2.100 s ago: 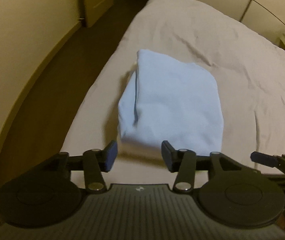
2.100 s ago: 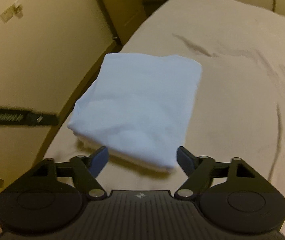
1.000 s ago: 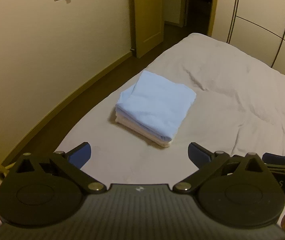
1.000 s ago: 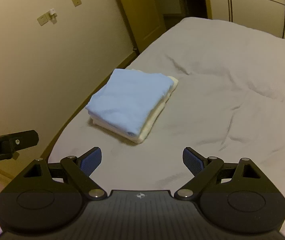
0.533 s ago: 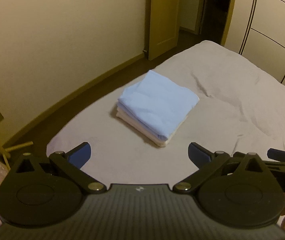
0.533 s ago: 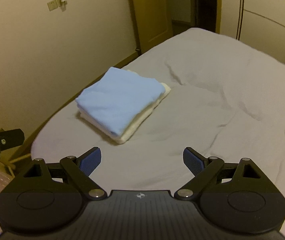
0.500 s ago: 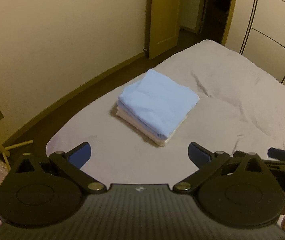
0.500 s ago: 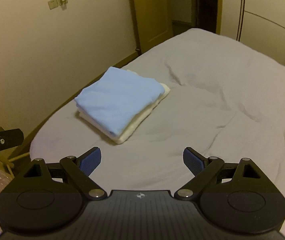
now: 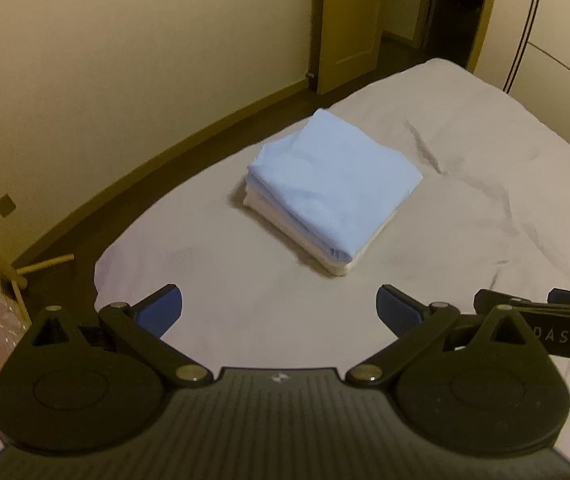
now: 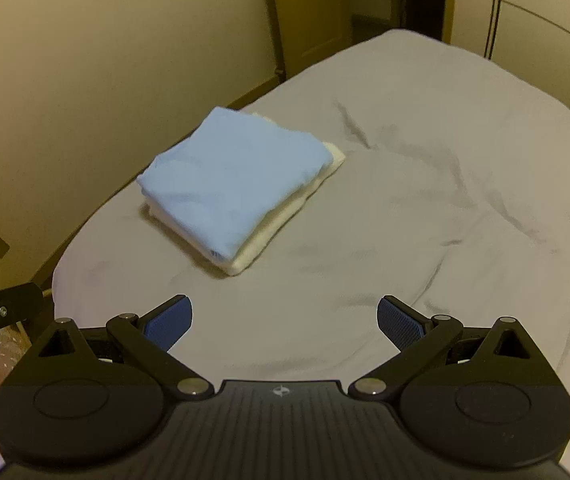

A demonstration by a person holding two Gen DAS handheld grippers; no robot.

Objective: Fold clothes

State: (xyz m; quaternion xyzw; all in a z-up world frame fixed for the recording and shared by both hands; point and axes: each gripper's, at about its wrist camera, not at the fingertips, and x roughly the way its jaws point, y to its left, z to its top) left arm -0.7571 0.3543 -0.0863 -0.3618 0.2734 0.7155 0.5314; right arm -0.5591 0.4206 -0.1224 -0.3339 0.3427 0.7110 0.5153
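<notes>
A soft, squarish light-blue folded garment point(image 9: 333, 184) tops a cream one point(image 10: 285, 220) near the bed's point(image 9: 485, 184) left edge, corner facing near. Left tool point(image 9: 279, 310) and right tool point(image 10: 285, 320) hover spread, empty.

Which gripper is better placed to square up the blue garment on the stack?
Left, marginally. Both grippers, left and right, are open and clear of the blue garment; the stack lies nearly ahead of the left, off-centre for the right.

Beige walls point(image 9: 125, 60), grey-sheeted bed point(image 10: 445, 200)
</notes>
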